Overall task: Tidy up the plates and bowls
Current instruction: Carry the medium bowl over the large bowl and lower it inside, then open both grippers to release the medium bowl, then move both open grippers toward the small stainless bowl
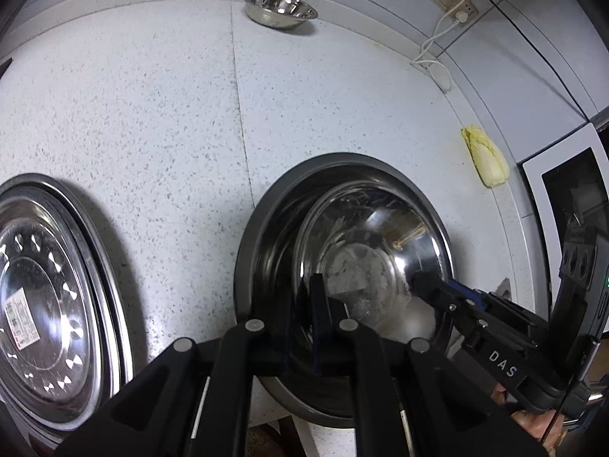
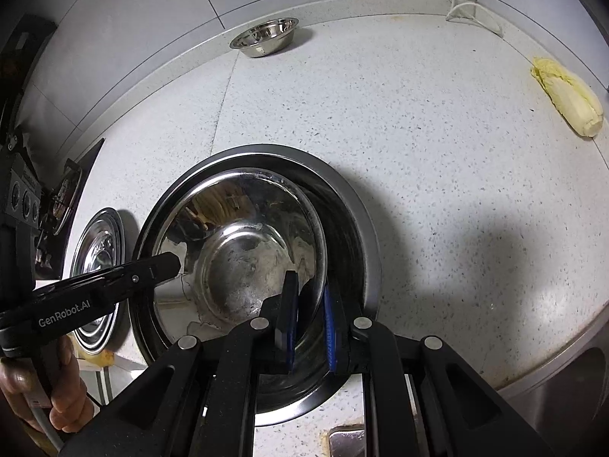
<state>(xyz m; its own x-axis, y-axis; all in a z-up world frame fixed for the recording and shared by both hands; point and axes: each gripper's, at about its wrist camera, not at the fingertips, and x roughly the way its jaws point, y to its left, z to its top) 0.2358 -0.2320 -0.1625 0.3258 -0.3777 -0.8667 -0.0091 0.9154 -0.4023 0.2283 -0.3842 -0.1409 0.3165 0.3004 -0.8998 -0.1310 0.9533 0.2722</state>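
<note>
Fingers of both our left gripper (image 1: 323,304) and right gripper (image 2: 310,316) are pinched on opposite rims of the shiny round steel inner bowl (image 2: 243,251), low in the frame, apparently to nest it level inside the larger grey-rimmed steel bowl (image 2: 361,228).

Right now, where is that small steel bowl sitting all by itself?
The small steel bowl stands at the back of the speckled counter against the wall in both views, beyond the nested bowls, with the cabbage to its right.
</note>
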